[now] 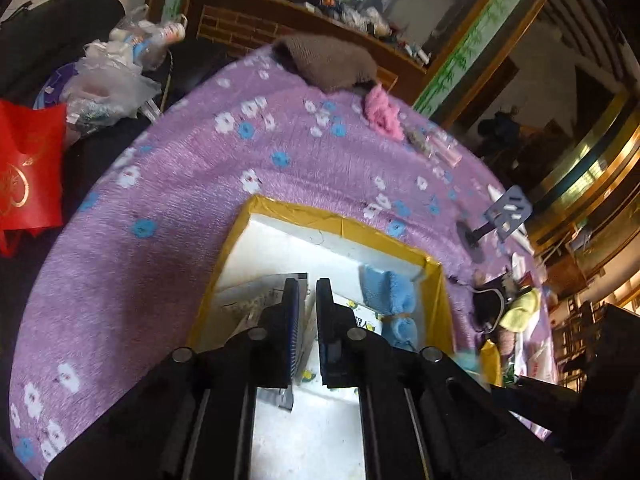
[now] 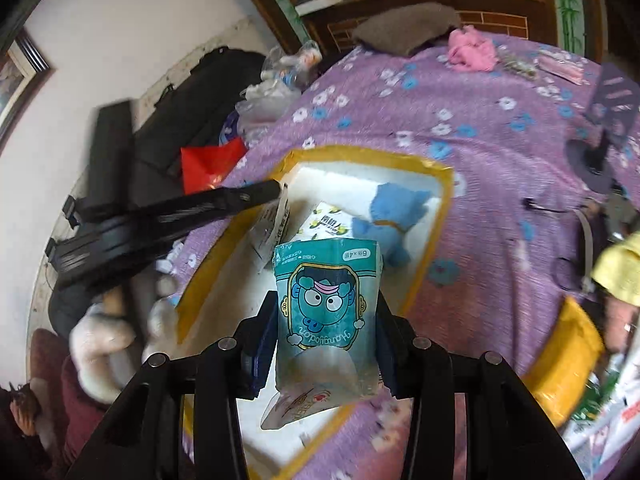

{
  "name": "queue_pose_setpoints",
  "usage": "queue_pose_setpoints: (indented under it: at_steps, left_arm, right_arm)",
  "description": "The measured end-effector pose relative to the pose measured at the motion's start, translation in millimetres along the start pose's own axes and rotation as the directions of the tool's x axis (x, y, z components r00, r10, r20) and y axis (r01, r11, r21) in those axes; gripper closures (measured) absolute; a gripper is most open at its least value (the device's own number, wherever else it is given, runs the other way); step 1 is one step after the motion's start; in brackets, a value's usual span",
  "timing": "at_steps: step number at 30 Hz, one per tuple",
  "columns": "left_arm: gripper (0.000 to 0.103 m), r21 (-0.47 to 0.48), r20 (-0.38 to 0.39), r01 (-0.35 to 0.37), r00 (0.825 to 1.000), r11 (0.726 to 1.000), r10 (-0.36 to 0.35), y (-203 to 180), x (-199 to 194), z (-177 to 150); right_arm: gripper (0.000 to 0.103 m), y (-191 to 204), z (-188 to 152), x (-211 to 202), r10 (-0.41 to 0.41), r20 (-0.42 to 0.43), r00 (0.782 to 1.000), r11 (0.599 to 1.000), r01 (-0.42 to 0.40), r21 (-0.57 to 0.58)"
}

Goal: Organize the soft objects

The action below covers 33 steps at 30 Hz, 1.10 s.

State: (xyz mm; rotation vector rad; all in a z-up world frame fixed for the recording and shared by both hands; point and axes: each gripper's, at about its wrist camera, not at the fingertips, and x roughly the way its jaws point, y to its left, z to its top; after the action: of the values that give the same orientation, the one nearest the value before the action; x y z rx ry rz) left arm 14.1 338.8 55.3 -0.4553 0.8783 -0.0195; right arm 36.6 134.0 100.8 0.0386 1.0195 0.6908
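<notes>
A white foam box with yellow-taped rim [image 1: 304, 214] [image 2: 436, 168] sits on the purple flowered cloth. Inside lie a blue fuzzy towel [image 1: 390, 294] [image 2: 394, 210], a yellow-flowered tissue pack [image 2: 328, 222] and a white printed packet [image 1: 256, 300] [image 2: 272, 220]. My left gripper [image 1: 308, 288] is over the box, fingers almost closed on the white packet's edge; it also shows in the right wrist view [image 2: 276, 190]. My right gripper [image 2: 328, 312] is shut on a teal cartoon tissue pack [image 2: 328, 304], held above the box's near side.
On the cloth lie a brown knitted cap [image 1: 328, 60] [image 2: 404, 26], a pink fluffy piece [image 1: 384, 114] [image 2: 470, 50], a phone stand [image 1: 504, 216] and a yellow cloth [image 1: 520, 308] [image 2: 620, 268]. A red bag [image 1: 28, 168] and plastic bags [image 1: 108, 88] lie off the left edge.
</notes>
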Motion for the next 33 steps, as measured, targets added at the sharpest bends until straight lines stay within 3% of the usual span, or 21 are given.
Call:
queue_pose_setpoints:
  at_steps: [5,7,12,15,17,20,23,26,28,30,32,33]
  left_arm:
    - [0.071,-0.066,0.083,0.058,0.995,0.996,-0.053,15,-49,-19]
    - [0.069,-0.081,0.116,0.061,0.992,0.995,-0.051,20,-64,-27]
    - [0.069,-0.086,0.213,0.033,0.977,0.996,-0.014,19,-95,-49]
    - [0.069,-0.08,0.231,0.044,0.973,0.996,-0.024,15,-102,-58]
    - [0.069,-0.071,0.229,0.058,0.973,0.996,-0.04,10,-104,-62]
    - [0.067,-0.053,0.228,0.074,0.972,0.996,-0.06,3,-108,-65]
    - [0.046,-0.043,0.255,0.071,0.965,0.997,-0.058,-4,-117,-69]
    - [0.046,-0.03,0.301,0.05,0.953,0.998,-0.039,-15,-127,-75]
    - [0.046,-0.026,0.317,0.054,0.948,0.998,-0.043,-20,-133,-80]
    - [0.046,-0.02,0.332,0.053,0.942,0.998,-0.043,-27,-138,-85]
    - [0.046,-0.006,0.358,0.053,0.933,0.999,-0.047,-36,-146,-92]
    - [0.043,0.004,0.37,0.053,0.928,0.999,-0.051,-40,-149,-95]
  right_arm:
    - [0.06,15,8,38,-0.074,-0.061,0.995,0.996,0.071,-0.05]
    - [0.06,24,11,52,-0.135,-0.095,0.986,0.989,0.127,-0.081]
    - [0.06,39,22,72,-0.192,-0.101,0.976,0.977,0.181,-0.111]
    - [0.06,39,33,85,-0.22,-0.095,0.971,0.972,0.209,-0.109]
    - [0.052,44,35,90,-0.215,-0.084,0.973,0.968,0.202,-0.149]
    - [0.048,48,32,78,-0.183,-0.039,0.982,0.973,0.175,-0.153]
    - [0.033,47,30,44,-0.136,0.042,0.99,0.984,0.14,-0.107]
    - [0.032,44,19,-4,-0.152,0.156,0.976,0.978,0.172,-0.117]
    - [0.029,39,2,-45,-0.196,0.266,0.944,0.964,0.235,-0.126]
    - [0.023,32,-26,-91,-0.254,0.411,0.876,0.937,0.328,-0.121]
    - [0.0,19,-66,-144,-0.336,0.592,0.732,0.889,0.454,-0.057]
    - [0.001,11,-82,-161,-0.348,0.641,0.684,0.879,0.477,-0.032]
